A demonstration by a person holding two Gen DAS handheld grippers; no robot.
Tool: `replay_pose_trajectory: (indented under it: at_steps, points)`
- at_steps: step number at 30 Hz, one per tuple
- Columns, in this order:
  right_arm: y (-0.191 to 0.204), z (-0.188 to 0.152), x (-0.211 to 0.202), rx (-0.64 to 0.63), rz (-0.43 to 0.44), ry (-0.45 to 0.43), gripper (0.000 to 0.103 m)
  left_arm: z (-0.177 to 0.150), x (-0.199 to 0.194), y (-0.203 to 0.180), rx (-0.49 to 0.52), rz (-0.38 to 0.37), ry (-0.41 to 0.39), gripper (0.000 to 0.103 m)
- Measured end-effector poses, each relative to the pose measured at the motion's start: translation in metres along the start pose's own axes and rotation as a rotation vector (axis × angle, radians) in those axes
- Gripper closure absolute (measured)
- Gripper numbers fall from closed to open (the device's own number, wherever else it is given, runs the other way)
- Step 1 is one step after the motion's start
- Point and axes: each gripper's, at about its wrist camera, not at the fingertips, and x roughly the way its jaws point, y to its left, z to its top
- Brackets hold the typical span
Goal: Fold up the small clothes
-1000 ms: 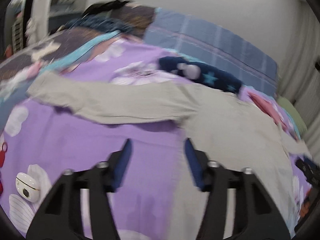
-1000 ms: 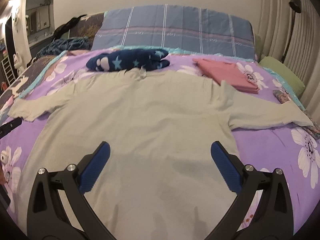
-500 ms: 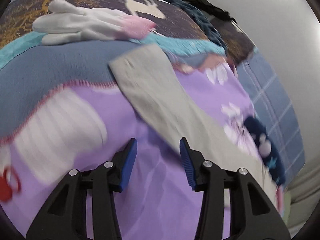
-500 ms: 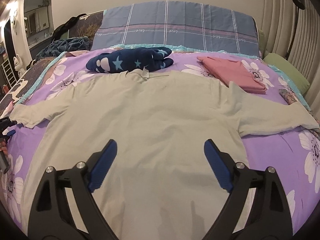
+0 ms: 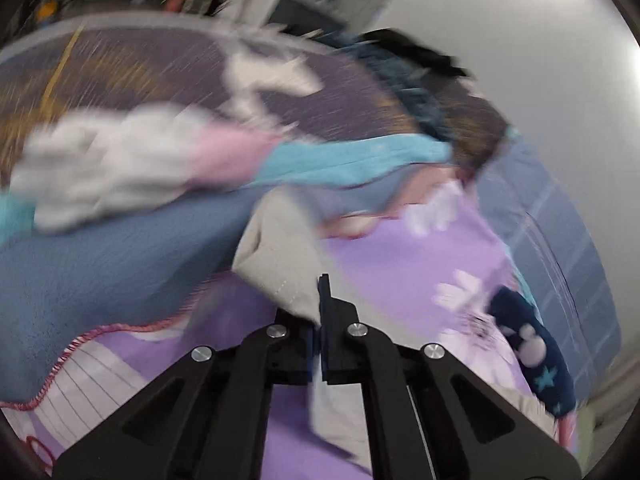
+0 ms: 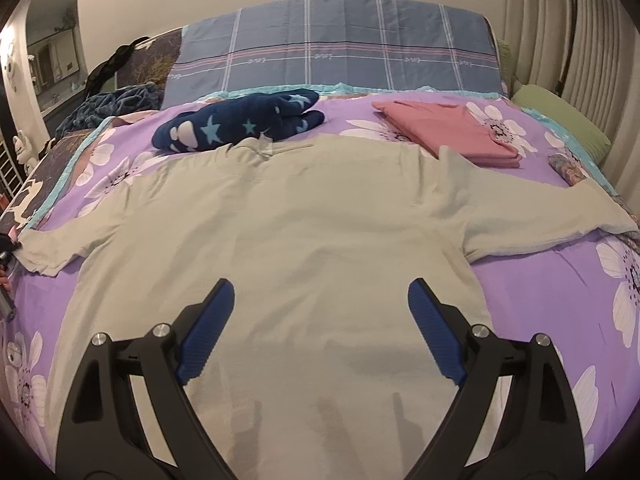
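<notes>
The grey shirt (image 6: 280, 240) lay flat on the bed (image 6: 560, 300). The left gripper (image 5: 318, 300) had its fingers closed on the shirt's sleeve end (image 5: 280, 256). The right gripper (image 6: 320, 320) hung wide open over the shirt, holding nothing.

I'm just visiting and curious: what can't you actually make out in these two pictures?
- Left wrist view: motion blur smears the white glove and the room behind.
- Left gripper: jaws shut on the grey shirt sleeve; depth of the pinch is hidden.
- Right wrist view: shirt hem cut off by the bottom edge and the open right gripper.
</notes>
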Motion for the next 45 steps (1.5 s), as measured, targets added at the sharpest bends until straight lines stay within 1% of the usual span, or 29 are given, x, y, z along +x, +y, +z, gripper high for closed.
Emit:
replay_pose_trajectory:
  at_steps: [3,4,6,7,9,10,12,14,15,16,18,20,21,23,25,26,28,30,31,32,33,34,35,36,38,40,42,45]
  points:
    - [-0.005,0.0,0.005,0.026,0.009,0.009,0.013,-0.01,-0.022,-0.064,0.156,-0.115,-0.019,0.101]
    - [-0.007,0.0,0.006,0.038,0.016,0.013,0.013,-0.019,-0.032,-0.094,0.227,-0.17,-0.018,0.101]
    - [-0.009,0.0,0.006,0.048,0.024,0.011,0.013,-0.04,-0.044,-0.14,0.328,-0.26,-0.01,0.101]
    - [-0.01,-0.001,0.006,0.05,0.025,0.008,0.013,-0.056,-0.051,-0.169,0.385,-0.324,0.007,0.101]
    - [-0.014,-0.002,0.005,0.053,0.021,0.004,0.013,-0.089,-0.058,-0.217,0.478,-0.423,0.047,0.101]
    - [-0.016,-0.002,0.005,0.057,0.017,0.003,0.013,-0.117,-0.064,-0.249,0.545,-0.483,0.082,0.101]
    - [-0.027,-0.004,0.004,0.075,0.006,0.003,0.013,-0.155,-0.068,-0.284,0.623,-0.554,0.136,0.101]
    - [-0.039,-0.006,0.004,0.098,-0.009,0.007,0.013,-0.209,-0.07,-0.323,0.714,-0.631,0.226,0.101]
    - [-0.047,-0.007,0.004,0.112,-0.021,0.008,0.013,-0.228,-0.072,-0.331,0.743,-0.647,0.256,0.101]
    - [-0.051,-0.007,0.004,0.122,-0.027,0.009,0.013,-0.261,-0.072,-0.347,0.797,-0.666,0.307,0.101]
    - [-0.069,-0.008,0.004,0.152,-0.044,0.013,0.013,-0.302,-0.068,-0.36,0.868,-0.667,0.373,0.101]
    - [-0.085,-0.007,0.006,0.171,-0.056,0.017,0.019,-0.328,-0.063,-0.362,0.903,-0.667,0.431,0.101]
    - [-0.09,-0.005,0.008,0.173,-0.056,0.021,0.025,-0.342,-0.059,-0.361,0.922,-0.653,0.458,0.1]
    - [-0.099,-0.001,0.013,0.178,-0.032,0.038,0.033,-0.353,-0.053,-0.356,0.941,-0.628,0.482,0.099]
    - [-0.103,0.006,0.023,0.174,0.015,0.06,0.044,-0.354,-0.049,-0.349,0.915,-0.625,0.514,0.099]
    - [-0.102,0.01,0.029,0.169,0.042,0.075,0.046,-0.35,-0.047,-0.345,0.883,-0.632,0.532,0.098]
    - [-0.095,0.021,0.047,0.154,0.107,0.11,0.05,-0.345,-0.043,-0.342,0.838,-0.651,0.545,0.089]
    - [-0.082,0.032,0.063,0.124,0.141,0.142,0.052,-0.34,-0.041,-0.34,0.808,-0.666,0.543,0.082]
    - [-0.072,0.038,0.073,0.092,0.153,0.156,0.052,-0.339,-0.042,-0.338,0.778,-0.701,0.55,0.077]
    - [-0.065,0.043,0.078,0.071,0.166,0.162,0.052,-0.338,-0.044,-0.338,0.754,-0.731,0.556,0.074]
    - [-0.058,0.048,0.082,0.057,0.182,0.167,0.052,-0.337,-0.046,-0.337,0.74,-0.755,0.558,0.067]
    - [-0.05,0.053,0.087,0.048,0.21,0.176,0.052,-0.339,-0.049,-0.337,0.735,-0.786,0.558,0.065]
    - [-0.045,0.057,0.09,0.045,0.23,0.183,0.052,-0.343,-0.051,-0.339,0.747,-0.801,0.559,0.065]
    - [-0.041,0.06,0.093,0.042,0.247,0.189,0.05,-0.346,-0.052,-0.341,0.76,-0.801,0.563,0.065]
    - [-0.03,0.066,0.101,0.015,0.288,0.219,0.05,-0.354,-0.049,-0.345,0.791,-0.764,0.585,0.065]
    - [-0.022,0.07,0.111,-0.005,0.309,0.248,0.05,-0.358,-0.043,-0.345,0.781,-0.736,0.607,0.066]
    - [-0.017,0.074,0.123,-0.015,0.319,0.281,0.05,-0.356,-0.042,-0.344,0.757,-0.74,0.609,0.066]
    - [-0.016,0.081,0.143,0.006,0.308,0.318,0.05,-0.358,-0.047,-0.348,0.789,-0.714,0.586,0.065]
